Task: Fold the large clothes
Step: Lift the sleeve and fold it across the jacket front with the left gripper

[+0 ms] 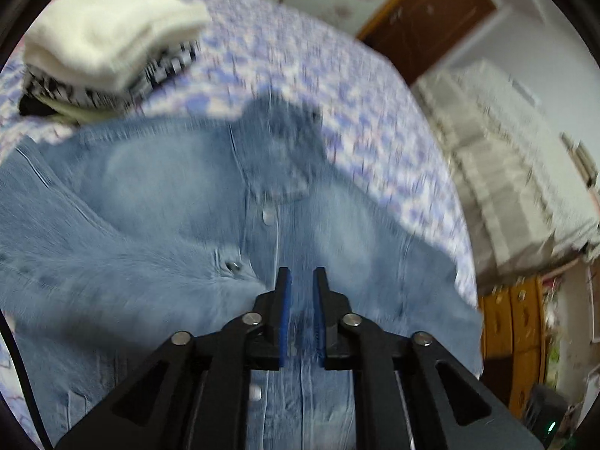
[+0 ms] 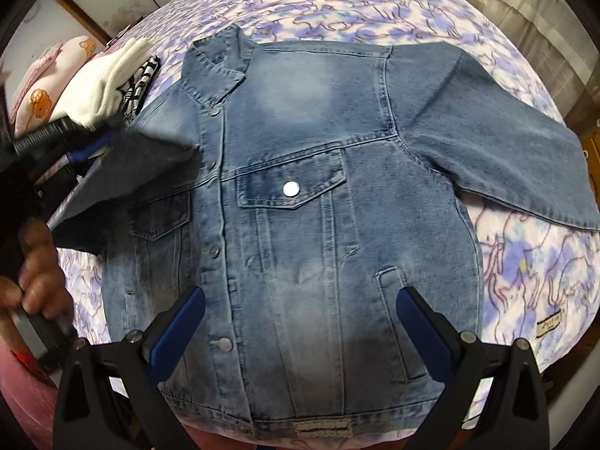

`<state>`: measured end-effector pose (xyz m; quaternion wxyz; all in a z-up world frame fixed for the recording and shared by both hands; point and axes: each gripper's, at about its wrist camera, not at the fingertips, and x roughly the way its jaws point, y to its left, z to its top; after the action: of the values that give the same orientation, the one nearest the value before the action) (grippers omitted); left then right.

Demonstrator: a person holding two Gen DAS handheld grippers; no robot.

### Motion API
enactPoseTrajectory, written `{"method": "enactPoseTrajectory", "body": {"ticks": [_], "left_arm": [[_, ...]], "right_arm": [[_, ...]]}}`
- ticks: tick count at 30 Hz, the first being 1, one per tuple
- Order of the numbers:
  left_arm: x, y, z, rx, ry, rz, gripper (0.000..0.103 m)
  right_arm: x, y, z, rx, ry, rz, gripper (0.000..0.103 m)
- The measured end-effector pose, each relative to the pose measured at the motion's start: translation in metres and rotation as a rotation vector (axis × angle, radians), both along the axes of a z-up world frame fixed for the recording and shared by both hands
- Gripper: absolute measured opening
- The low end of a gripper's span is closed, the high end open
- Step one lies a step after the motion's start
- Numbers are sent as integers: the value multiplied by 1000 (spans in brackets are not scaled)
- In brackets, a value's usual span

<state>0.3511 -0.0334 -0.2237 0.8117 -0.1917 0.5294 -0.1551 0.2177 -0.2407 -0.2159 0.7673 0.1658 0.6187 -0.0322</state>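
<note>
Denim jacket [image 2: 300, 131] lies front-up, buttoned, on flowered bed cover [image 2: 375, 3], collar at far end. Off jacket's collar to the left: stack of folded clothes [image 2: 112, 67], white on top. L gripper [image 1: 302, 273] sits at jacket's left side, w/ lifted sleeve [image 2: 123, 176] raised off jacket's chest. The sleeve's cuff is right against the pads. Jaws nearly closed, thin gap between them; can't tell if cloth is pinched. A person's hand [image 2: 37, 270] is just below. R gripper [image 2: 302, 292] is over jacket's lower front near hem, jaws wide apart, nothing between, denim beneath. Flat sleeve [image 2: 506, 142] spreads out from jacket's right shoulder.
</note>
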Motion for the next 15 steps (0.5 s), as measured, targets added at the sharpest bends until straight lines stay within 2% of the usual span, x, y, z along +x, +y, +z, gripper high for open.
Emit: {"method": "enactPoseTrajectory", "body": {"ticks": [3, 5, 6, 7, 9, 10, 11, 15], "left_arm": [[0, -6, -19, 66, 80, -45, 23], [-5, -6, -19, 98, 90, -48, 27], [-7, -2, -18, 102, 88, -45, 34], [-9, 1, -14, 106, 88, -40, 49], [-14, 9, -6, 119, 82, -29, 69], [-17, 15, -2, 134, 79, -22, 74], [-19, 22, 2, 152, 79, -18, 74], [-27, 55, 12, 251, 97, 7, 75]], "right_arm": [[8, -7, -7, 34, 9, 5, 102], [13, -9, -11, 55, 13, 17, 102], [15, -9, -12, 67, 13, 25, 102], [17, -9, -14, 81, 14, 37, 102], [22, -7, -17, 104, 16, 59, 101], [25, -5, -19, 125, 17, 72, 99], [27, -3, -21, 144, 18, 80, 96], [32, 13, -28, 236, 26, 114, 94]]}}
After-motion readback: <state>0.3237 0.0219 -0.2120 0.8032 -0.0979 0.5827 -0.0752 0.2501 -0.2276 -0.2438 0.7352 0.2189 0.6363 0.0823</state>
